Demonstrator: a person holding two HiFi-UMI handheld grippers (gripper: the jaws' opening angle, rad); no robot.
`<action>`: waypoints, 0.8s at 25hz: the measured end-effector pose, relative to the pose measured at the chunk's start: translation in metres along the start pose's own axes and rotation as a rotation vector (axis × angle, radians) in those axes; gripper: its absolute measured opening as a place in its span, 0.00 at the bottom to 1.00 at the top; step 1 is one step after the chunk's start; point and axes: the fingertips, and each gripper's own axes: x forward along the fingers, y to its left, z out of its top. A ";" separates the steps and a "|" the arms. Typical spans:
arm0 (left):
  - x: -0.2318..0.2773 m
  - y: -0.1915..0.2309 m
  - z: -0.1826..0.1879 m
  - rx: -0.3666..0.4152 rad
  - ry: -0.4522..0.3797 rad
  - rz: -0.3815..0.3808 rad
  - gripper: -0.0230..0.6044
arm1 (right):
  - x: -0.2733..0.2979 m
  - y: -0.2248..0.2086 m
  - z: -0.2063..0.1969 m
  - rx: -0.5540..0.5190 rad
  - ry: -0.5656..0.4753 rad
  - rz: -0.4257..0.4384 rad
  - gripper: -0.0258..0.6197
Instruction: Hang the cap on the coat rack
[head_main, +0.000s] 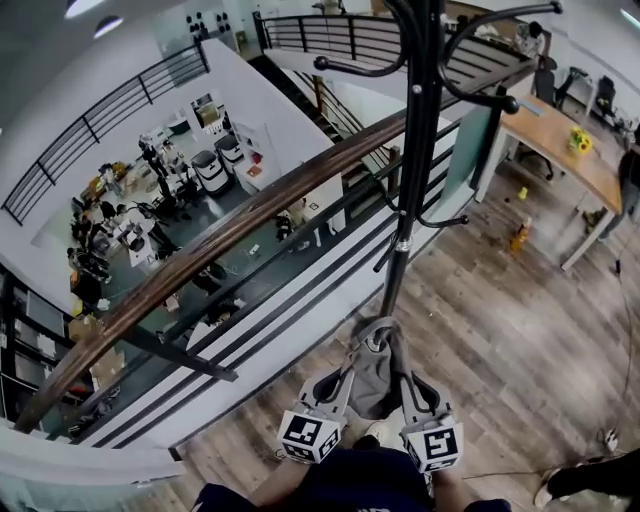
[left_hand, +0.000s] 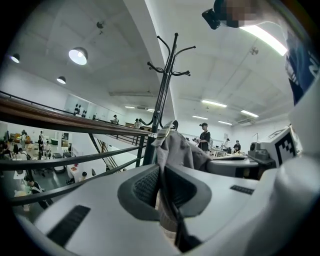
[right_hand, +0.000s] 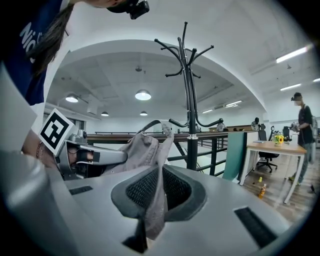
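Observation:
A grey cap (head_main: 377, 372) hangs between my two grippers, low in the head view, just in front of the coat rack's pole (head_main: 412, 190). My left gripper (head_main: 345, 372) is shut on the cap's left edge, the fabric (left_hand: 175, 150) pinched between its pads. Shut on the cap's right edge is my right gripper (head_main: 407, 378), with the cloth (right_hand: 145, 150) rising from its jaws and a strap loop on top. The black coat rack (right_hand: 189, 100) stands upright close ahead, its curved hooks (head_main: 360, 68) well above the cap. In the left gripper view the rack (left_hand: 161, 100) rises behind the cap.
A wooden handrail (head_main: 230, 235) with dark bars runs diagonally just beyond the rack, with an open drop to a lower floor. A wooden desk (head_main: 560, 155) stands to the right, a bottle (head_main: 520, 236) on the plank floor near it. A person (right_hand: 303, 130) stands far right.

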 end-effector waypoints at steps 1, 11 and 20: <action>0.004 -0.003 0.000 -0.001 -0.001 0.007 0.07 | 0.000 -0.005 0.001 0.001 -0.002 0.007 0.10; 0.020 -0.011 0.007 -0.008 -0.028 0.051 0.07 | 0.006 -0.029 0.015 0.039 0.008 0.045 0.10; 0.030 0.008 0.045 0.016 -0.164 0.081 0.07 | 0.031 -0.036 0.037 0.012 -0.058 0.114 0.10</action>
